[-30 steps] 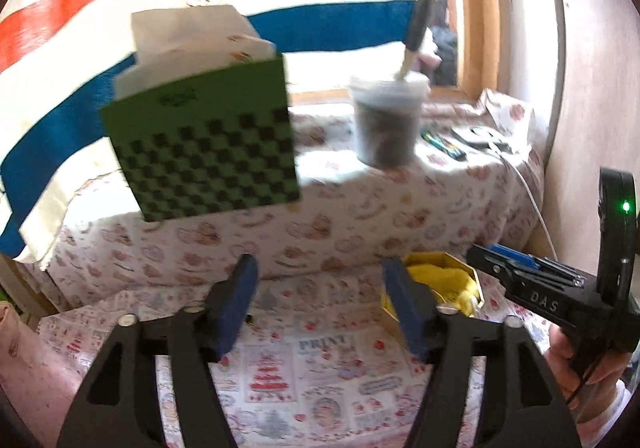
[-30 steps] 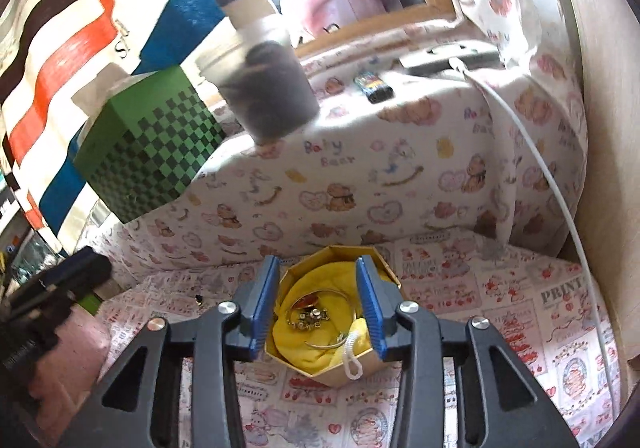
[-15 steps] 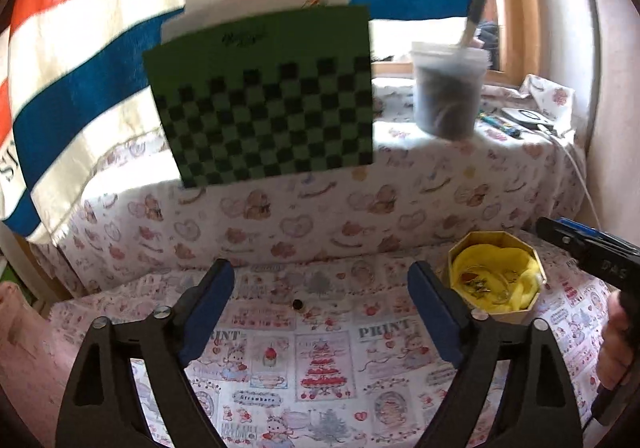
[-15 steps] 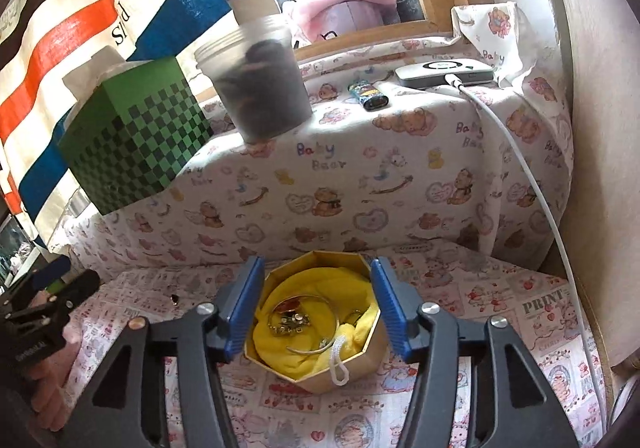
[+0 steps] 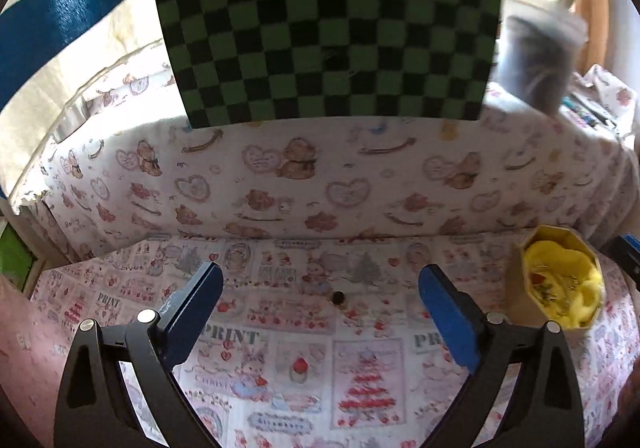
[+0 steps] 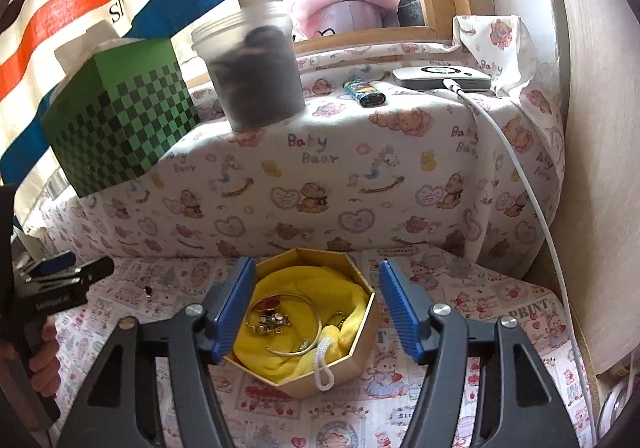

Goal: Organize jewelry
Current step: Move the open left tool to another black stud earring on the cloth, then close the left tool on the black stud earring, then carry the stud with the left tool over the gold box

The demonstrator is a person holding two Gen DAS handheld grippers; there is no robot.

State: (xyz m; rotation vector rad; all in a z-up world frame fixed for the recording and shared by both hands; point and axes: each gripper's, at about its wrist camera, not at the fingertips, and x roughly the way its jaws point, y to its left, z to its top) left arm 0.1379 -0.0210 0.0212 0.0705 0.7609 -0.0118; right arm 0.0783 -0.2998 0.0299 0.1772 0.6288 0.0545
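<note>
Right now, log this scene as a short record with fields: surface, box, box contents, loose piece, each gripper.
surface: printed cloth
box: gold octagonal box, open, yellow lining
box contents: bangle, small metal pieces, white cord loop
loose piece: small dark item lying alone on the cloth
left gripper: jaws opening, empty, over the dark item
right gripper: jaws opening, astride the box

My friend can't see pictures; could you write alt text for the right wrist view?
An open gripper, jaws widening, straddles a gold box lined in yellow cloth and holding bangles, on a printed tablecloth.
</note>
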